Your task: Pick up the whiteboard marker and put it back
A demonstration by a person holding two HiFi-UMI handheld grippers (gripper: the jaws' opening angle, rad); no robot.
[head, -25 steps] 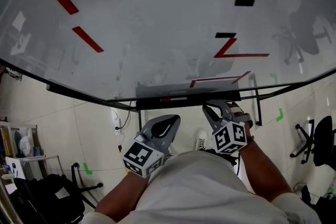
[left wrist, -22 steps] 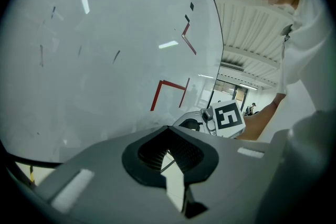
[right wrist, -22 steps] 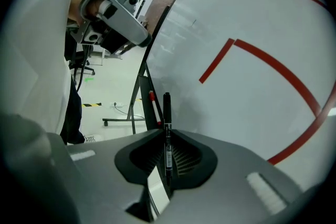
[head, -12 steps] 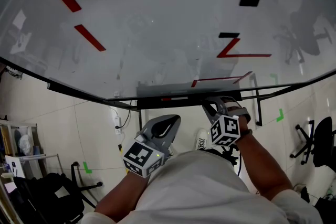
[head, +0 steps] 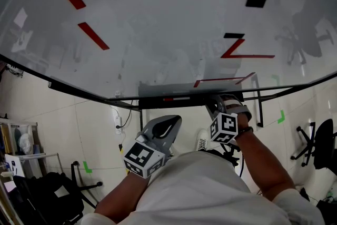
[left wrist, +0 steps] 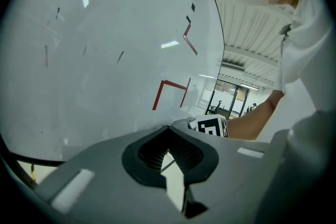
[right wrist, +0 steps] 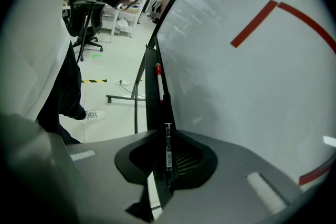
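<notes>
A thin black whiteboard marker [right wrist: 168, 147] with a white label stands upright between the jaws of my right gripper [right wrist: 167, 165], which is shut on it. In the head view that gripper [head: 220, 103] is up at the right end of the whiteboard's ledge [head: 152, 93]. A second marker, white with a red cap [right wrist: 158, 81], lies along the ledge [right wrist: 152, 102] just ahead. The whiteboard [head: 158, 18] carries red strokes and a black square. My left gripper [head: 167, 124] hangs lower, shut with nothing in it [left wrist: 170, 157], and its view catches the right gripper's marker cube [left wrist: 212, 126].
The whiteboard's stand legs [head: 259, 108] reach down to a tiled floor. An office chair [head: 316, 147] stands at the right, black bags [head: 47, 192] and a shelf cart [head: 21, 150] at the lower left. A white shoe [head: 201, 139] shows between the grippers.
My right gripper has moved up and forward with the black marker, closer to the whiteboard ledge. The left gripper has stayed where it was.
</notes>
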